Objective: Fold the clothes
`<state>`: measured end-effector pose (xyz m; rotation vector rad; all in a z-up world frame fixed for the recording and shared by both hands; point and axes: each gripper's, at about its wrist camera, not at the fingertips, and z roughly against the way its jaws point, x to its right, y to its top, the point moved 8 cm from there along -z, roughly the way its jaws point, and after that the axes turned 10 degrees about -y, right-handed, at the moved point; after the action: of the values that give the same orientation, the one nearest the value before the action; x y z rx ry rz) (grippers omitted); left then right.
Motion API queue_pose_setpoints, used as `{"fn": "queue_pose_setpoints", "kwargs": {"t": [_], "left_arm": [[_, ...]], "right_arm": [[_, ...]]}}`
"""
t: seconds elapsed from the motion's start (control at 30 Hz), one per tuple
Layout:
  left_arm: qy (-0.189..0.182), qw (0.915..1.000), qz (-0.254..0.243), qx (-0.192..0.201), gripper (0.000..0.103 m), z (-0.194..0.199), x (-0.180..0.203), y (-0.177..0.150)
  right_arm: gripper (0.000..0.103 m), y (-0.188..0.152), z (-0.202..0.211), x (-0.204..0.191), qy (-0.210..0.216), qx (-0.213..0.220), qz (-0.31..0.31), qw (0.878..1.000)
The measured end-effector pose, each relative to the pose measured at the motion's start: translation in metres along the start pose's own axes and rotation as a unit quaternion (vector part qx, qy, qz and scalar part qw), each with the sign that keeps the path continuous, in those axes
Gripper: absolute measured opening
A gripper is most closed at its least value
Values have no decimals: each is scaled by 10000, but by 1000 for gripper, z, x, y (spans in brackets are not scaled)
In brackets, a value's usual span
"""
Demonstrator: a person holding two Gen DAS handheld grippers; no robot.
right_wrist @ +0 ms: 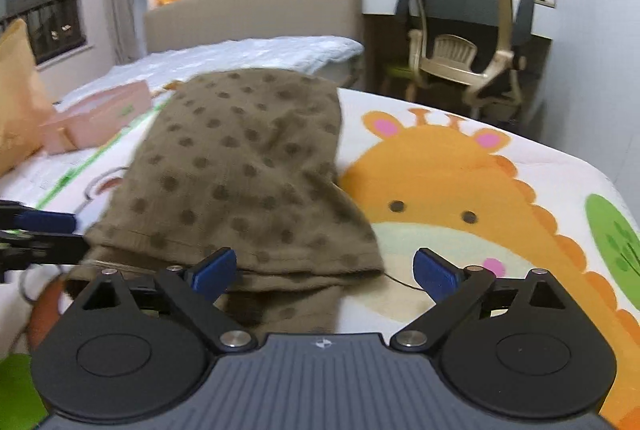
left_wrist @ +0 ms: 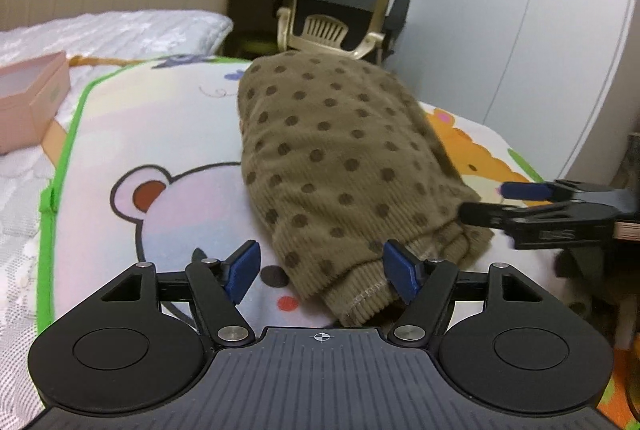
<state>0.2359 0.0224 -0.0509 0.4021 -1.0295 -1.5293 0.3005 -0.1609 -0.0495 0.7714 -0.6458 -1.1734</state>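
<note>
The brown dotted garment (left_wrist: 340, 158) lies folded on the cartoon blanket (left_wrist: 168, 198) on the bed, stretching away ahead of both tools. Its ribbed hem sits between the spread, empty jaws of the left hand-held gripper (left_wrist: 322, 272). The right hand-held gripper (right_wrist: 324, 272) stands wide open, holding nothing, over the garment's near right corner.

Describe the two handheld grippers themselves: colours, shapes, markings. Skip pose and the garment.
The left gripper and right gripper look alike: black linkage arms with silver pivot bolts, two round black discs at the base, and a ribbed dark grey body bearing a small white crosshair mark. Each finger ends in a flat blue pad. No sleeves, hands or gripper cables show.
</note>
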Motion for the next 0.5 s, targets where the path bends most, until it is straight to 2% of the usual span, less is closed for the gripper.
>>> {"fn": "queue_pose_setpoints", "kwargs": {"t": [0.07,0.17,0.27,0.37,0.5], "left_arm": [[-120,9999,-33,-39,83,0,6,-5],[-190,9996,-137,-146,84,-4,12,-14],[98,9990,-340,-287,83,-13,6,-21],[368,9984,-322,-267,84,-19,-12,-16],[682,9969,-323,-209,86,-23,-30,-8]], "right_arm": [[96,-4,-5,-2,-8,-95,57,9999],[96,-4,-4,-8,-2,-90,199,9998],[98,-8,-4,-20,152,-175,350,9991],[99,-6,-5,-33,116,-95,629,9979],[101,-2,-17,-43,183,-157,633,9977]]}}
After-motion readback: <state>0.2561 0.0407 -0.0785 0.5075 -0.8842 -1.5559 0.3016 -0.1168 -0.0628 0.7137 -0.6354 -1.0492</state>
